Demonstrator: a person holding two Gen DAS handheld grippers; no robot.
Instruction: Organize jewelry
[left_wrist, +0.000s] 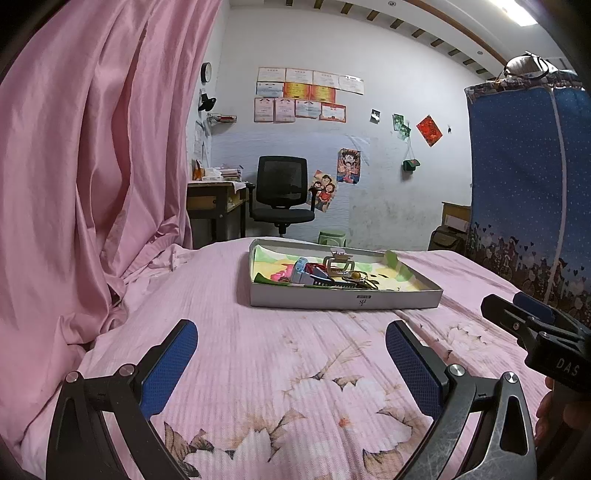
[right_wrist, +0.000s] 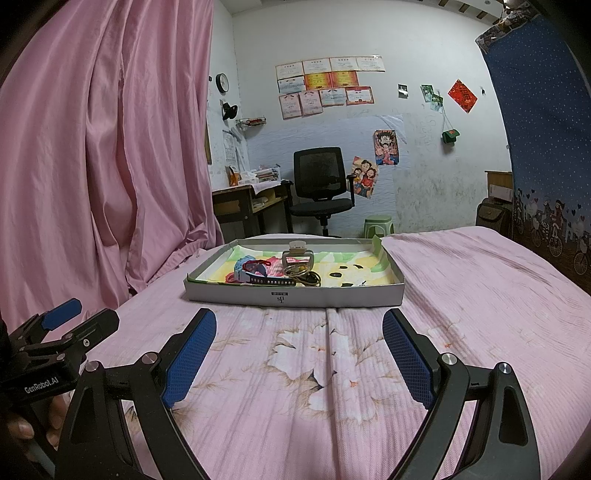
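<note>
Beyond both spread tongs (right_wrist: 299, 354) sits jewelry tray (right_wrist: 295, 297).

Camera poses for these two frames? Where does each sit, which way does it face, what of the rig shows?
Left wrist: low over the bed, facing the shallow box; own left gripper open, right gripper at its right edge.
Right wrist: same height, slightly rightward, same heading; own gripper open, left one at lower left.
Shared: box, beige hair claw, pink bedspread, office chair.

Jewelry pile (right_wrist: 275, 271) heaped inside shallow white box (right_wrist: 295, 297) on pink bed.
</note>
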